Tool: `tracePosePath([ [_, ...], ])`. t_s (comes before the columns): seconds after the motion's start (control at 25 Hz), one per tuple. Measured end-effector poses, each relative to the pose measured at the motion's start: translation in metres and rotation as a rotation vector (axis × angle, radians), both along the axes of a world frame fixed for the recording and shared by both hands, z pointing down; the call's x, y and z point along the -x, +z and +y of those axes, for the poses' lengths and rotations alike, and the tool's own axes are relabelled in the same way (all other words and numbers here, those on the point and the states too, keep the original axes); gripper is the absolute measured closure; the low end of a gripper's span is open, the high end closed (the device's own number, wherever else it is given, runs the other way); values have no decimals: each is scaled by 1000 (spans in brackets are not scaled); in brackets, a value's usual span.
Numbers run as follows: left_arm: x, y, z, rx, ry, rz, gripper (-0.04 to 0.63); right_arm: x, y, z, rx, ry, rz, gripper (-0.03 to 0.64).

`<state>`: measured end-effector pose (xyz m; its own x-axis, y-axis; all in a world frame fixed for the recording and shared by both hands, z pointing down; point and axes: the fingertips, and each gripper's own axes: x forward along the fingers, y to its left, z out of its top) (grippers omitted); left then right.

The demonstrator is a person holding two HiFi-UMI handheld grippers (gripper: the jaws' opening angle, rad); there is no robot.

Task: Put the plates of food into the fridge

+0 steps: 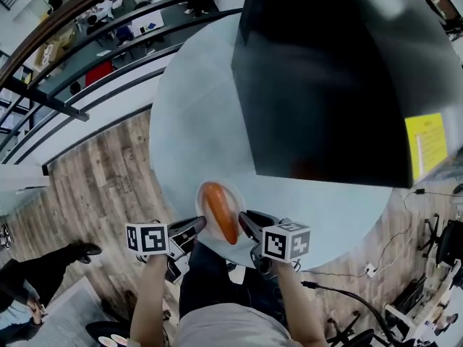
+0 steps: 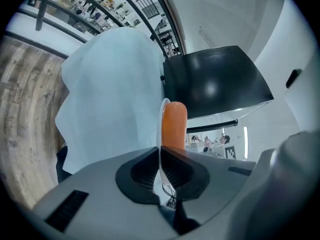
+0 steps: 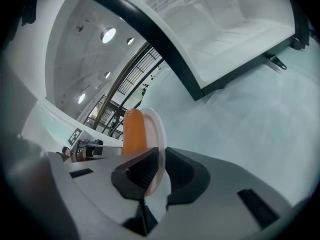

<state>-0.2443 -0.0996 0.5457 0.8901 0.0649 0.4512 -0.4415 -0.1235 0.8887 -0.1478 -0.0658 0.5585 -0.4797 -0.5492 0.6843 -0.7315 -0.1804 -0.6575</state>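
A white plate [image 1: 233, 194] bearing an orange sausage [image 1: 219, 212] hangs over the near edge of the round table [image 1: 188, 121] with its pale blue cloth. My left gripper [image 1: 200, 227] is shut on the plate's left rim and my right gripper [image 1: 244, 220] on its right rim. In the left gripper view the plate [image 2: 161, 124] runs edge-on between the pads, with the sausage [image 2: 174, 126] beyond my left gripper [image 2: 160, 165]. The right gripper view shows my right gripper [image 3: 161, 166] clamping the plate [image 3: 156, 126] beside the sausage [image 3: 133, 131]. The black fridge [image 1: 325, 71] stands on the table ahead.
A white moulded inner surface of the fridge [image 3: 225, 29] shows in the right gripper view. A yellow label [image 1: 427, 144] is on the fridge's right side. Dark railings [image 1: 87, 71] and wooden floor [image 1: 101, 186] lie left of the table. Cables [image 1: 347, 273] trail at the right.
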Motion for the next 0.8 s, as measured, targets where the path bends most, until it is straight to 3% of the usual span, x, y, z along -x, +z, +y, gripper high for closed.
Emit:
tracePosePath([
  [0.52,-86,-2,109,0,-255,39,575,-92,-7,84,-37,-221,-3,568],
  [0.8,-140,-20,137,-24,-298,52,575,-146,-24,105,-67,-272,-6,568],
])
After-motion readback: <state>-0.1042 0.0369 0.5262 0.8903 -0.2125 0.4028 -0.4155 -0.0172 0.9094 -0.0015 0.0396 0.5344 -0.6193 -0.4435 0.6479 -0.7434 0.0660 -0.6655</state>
